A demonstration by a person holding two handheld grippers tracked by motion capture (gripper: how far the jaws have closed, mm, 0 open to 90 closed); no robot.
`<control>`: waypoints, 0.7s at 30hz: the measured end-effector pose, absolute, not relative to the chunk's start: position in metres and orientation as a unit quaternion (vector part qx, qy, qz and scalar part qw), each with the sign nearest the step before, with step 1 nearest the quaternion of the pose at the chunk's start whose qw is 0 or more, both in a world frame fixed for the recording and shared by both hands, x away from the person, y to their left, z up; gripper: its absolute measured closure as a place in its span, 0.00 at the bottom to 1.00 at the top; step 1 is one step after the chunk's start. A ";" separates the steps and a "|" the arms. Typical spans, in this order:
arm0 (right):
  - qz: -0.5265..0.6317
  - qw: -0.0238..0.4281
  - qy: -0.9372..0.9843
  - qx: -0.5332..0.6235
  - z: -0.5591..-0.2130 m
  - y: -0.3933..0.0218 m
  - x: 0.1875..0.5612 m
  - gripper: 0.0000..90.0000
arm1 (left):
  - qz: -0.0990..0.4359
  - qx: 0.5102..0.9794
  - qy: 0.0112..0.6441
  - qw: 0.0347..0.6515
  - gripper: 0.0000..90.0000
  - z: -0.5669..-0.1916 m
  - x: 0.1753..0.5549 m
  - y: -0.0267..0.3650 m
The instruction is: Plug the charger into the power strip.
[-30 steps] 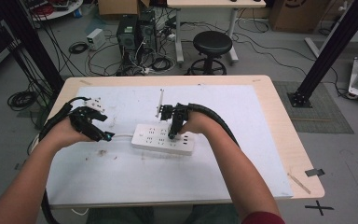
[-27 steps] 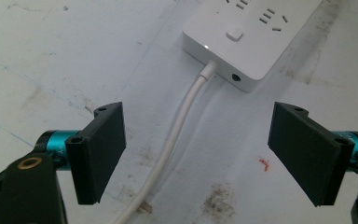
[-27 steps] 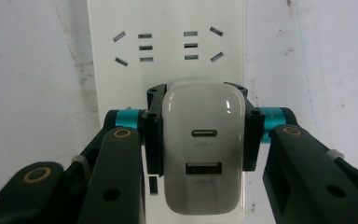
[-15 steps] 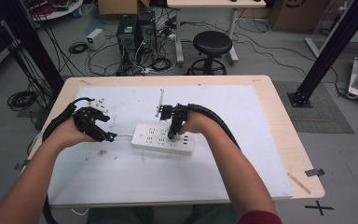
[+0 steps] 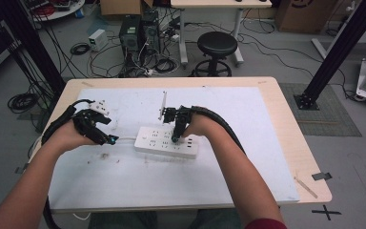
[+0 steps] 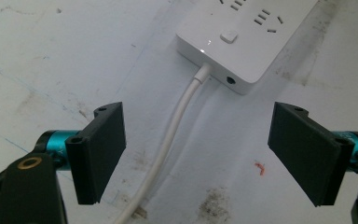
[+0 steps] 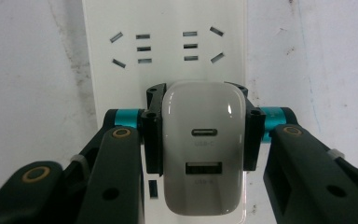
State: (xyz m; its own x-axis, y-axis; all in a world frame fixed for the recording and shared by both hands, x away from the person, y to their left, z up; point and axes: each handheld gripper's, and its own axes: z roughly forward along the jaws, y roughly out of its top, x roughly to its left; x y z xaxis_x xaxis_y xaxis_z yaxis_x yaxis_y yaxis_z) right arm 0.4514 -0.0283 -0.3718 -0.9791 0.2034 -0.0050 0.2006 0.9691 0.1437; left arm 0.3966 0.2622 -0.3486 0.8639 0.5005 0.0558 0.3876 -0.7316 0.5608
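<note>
A white charger (image 7: 203, 149) is sitting on the power strip (image 5: 167, 142), its two USB ports facing up, and the right gripper (image 7: 203, 140) is clamping it from both sides, pads pressing on its flanks. In the high view that gripper (image 5: 177, 134) is pointing down onto the strip near the middle of the white mat (image 5: 248, 143). The strip is lying slightly slanted, its socket slots showing beyond the charger.

The strip's white cable (image 6: 172, 140) is leaving its left end, beside a small button, and running along the mat between the jaws of the left gripper (image 6: 198, 149). Those jaws are standing wide apart, holding nothing, the pads clear of the cable. In the high view the left gripper (image 5: 106, 137) is hovering just left of the strip.

The mat is covering most of the wooden table (image 5: 290, 143). Farther off, a black stool (image 5: 217, 45) is standing on the floor.
</note>
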 end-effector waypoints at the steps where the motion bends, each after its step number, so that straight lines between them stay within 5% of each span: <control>1: 0.071 0.010 0.992 0.102 -0.372 -0.028 0.451 0.70 | 0.102 0.925 0.240 0.277 0.21 -0.349 0.397 0.262; 9: 0.084 -0.004 0.987 0.134 -0.364 -0.040 0.459 0.50 | 0.101 0.924 0.242 0.277 0.21 -0.350 0.399 0.265; 21: 0.135 -0.014 0.978 0.157 -0.351 -0.054 0.453 0.37 | 0.103 0.925 0.242 0.272 0.21 -0.346 0.399 0.264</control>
